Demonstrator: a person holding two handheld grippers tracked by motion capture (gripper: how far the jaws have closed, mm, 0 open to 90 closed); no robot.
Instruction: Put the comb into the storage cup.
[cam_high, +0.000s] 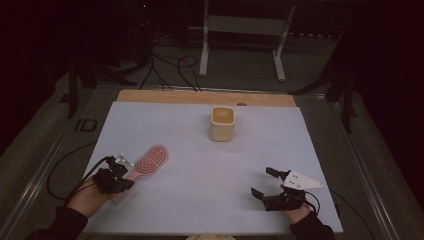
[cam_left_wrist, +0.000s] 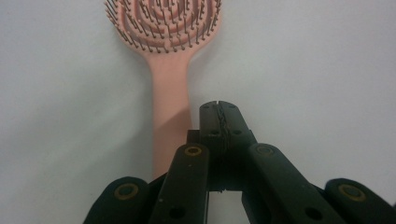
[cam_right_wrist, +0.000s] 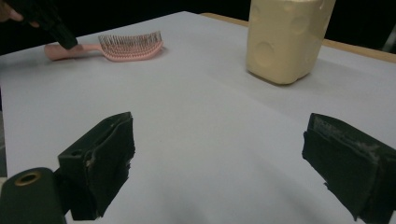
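- Your left gripper (cam_high: 119, 176) sits at the near left part of the table, and its jaws are pressed together with nothing between them. In the left gripper view the closed tips (cam_left_wrist: 219, 116) lie just beside the handle of the pink hairbrush (cam_left_wrist: 170, 70), on its right, not around it.
- The hairbrush (cam_high: 148, 162) lies flat on the white table cover (cam_high: 200, 200), bristles up, head pointing away from you, well apart from the cream cup (cam_high: 222, 124) that stands upright near the far edge.
- Your right gripper (cam_high: 267, 183) hovers at the near right with its jaws wide apart and empty; in the right gripper view both pads (cam_right_wrist: 100, 154) have only bare cover between them.
- In my judgement, the main risk is this: if you push forward with the left jaws closed like now, they will slide the handle sideways instead of taking it.
- You probably need to open the jaws and move a little to the left first; otherwise one jaw may land on top of the handle and press it down.
- The handle is thin and smooth, so a grip near its very end could let the heavy head tip down when you lift.
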